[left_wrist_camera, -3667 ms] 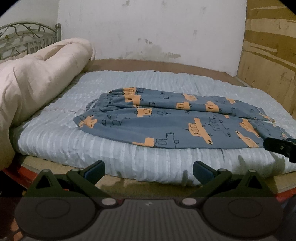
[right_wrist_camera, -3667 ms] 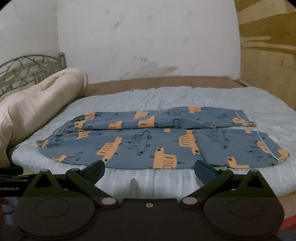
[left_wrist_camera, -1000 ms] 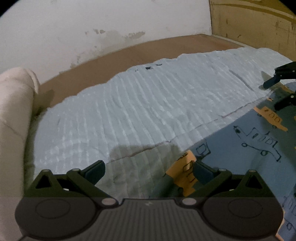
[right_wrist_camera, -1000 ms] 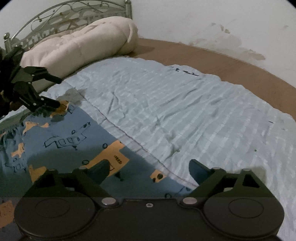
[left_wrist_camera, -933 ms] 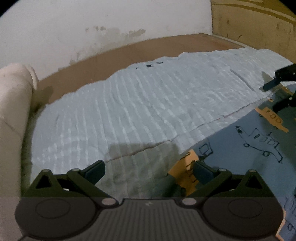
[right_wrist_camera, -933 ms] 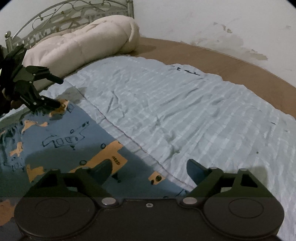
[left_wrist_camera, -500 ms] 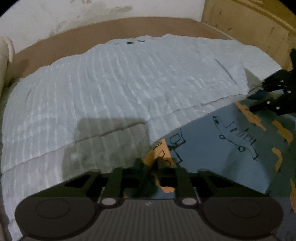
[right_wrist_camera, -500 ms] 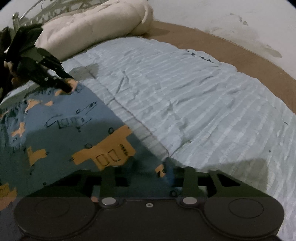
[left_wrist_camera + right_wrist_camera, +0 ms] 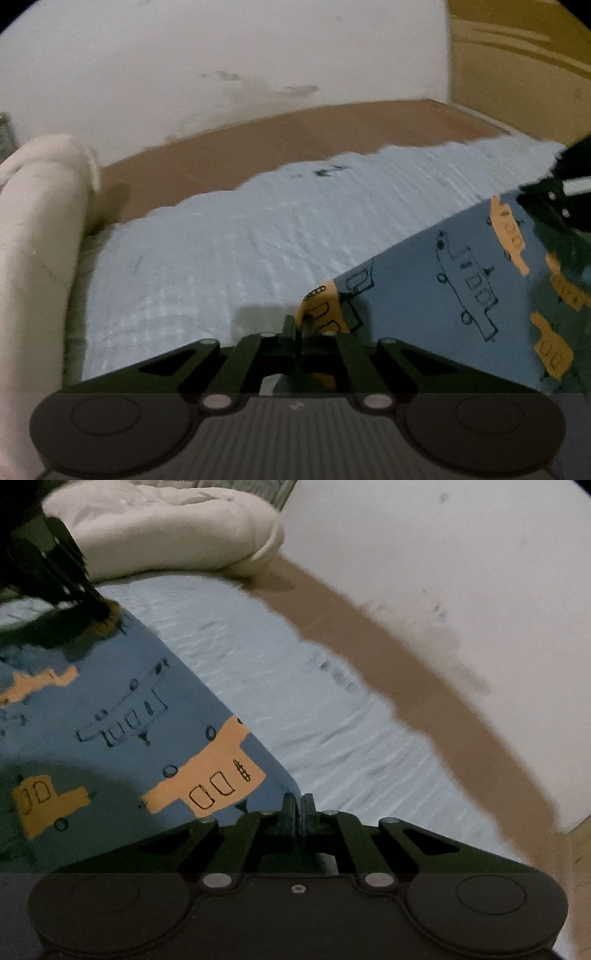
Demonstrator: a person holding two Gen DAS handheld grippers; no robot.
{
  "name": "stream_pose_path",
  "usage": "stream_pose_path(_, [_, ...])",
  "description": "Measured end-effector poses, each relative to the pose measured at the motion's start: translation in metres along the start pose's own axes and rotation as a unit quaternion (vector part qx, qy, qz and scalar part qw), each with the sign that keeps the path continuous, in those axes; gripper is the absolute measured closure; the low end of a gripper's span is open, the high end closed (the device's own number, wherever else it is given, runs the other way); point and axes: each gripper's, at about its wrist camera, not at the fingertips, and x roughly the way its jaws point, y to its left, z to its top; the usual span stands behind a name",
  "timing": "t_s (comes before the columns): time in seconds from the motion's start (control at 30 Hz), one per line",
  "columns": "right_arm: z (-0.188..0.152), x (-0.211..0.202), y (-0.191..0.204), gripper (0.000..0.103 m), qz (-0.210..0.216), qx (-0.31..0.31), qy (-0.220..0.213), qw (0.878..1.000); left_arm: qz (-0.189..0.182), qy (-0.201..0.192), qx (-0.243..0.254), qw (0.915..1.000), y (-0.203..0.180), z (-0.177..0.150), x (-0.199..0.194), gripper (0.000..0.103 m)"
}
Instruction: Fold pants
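Both grippers, open over the fabric a second ago, have since clamped shut and lifted one long edge of the pants off the bed. Jaws of the left gripper are pressed together on an orange-printed fold of the pants at one end of that edge. Jaws of the right gripper are likewise closed, pinching the pants at the other end, beside an orange bus print. Between the two grips the raised edge runs taut and straight, and the blue cloth slopes away from it; whether its far part rests on the bed is hard to tell, since both views are blurred.

One pair of pants is in sight, blue with orange and outlined vehicle prints. Each wrist view catches the other gripper: the right one at the right edge of the left view, the left one at the top left of the right view. Beneath lies one pale blue ribbed mattress cover, with bare brown bed base along its wall-side edge. One rolled cream quilt sits at the head end, against a stained white wall
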Motion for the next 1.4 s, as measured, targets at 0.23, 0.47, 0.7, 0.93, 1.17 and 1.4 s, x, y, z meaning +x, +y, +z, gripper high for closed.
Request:
stream_pose_path(0.23, [0.000, 0.039, 0.015, 0.102, -0.009, -0.009, 0.025, 1.000, 0.013, 0.028, -0.039, 0.9988, 0.005, -0.011, 0.027, 0.102])
stream_pose_path(0.47, [-0.002, 0.022, 0.014, 0.101, -0.014, 0.016, 0.003, 1.000, 0.002, 0.015, -0.063, 0.9979, 0.005, -0.012, 0.009, 0.102])
stream_pose_path(0.7, [-0.004, -0.045, 0.017, 0.102, -0.007, 0.042, -0.037, 0.998, 0.003, -0.026, -0.044, 0.9987, -0.007, -0.017, -0.049, 0.102])
stream_pose_path(0.93, [-0.024, -0.141, 0.044, 0.102, -0.016, 0.047, -0.095, 0.994, 0.000, -0.064, -0.029, 0.9975, -0.025, -0.043, -0.121, 0.102])
stream_pose_path(1.17, [-0.048, -0.213, 0.085, 0.102, -0.020, 0.036, -0.114, 0.993, 0.009, -0.089, -0.008, 0.9959, -0.053, -0.084, -0.173, 0.102])
stream_pose_path(1.4, [-0.083, -0.246, 0.129, 0.102, -0.011, 0.040, -0.112, 0.993, -0.001, -0.117, -0.055, 0.9916, -0.066, -0.143, -0.195, 0.102])
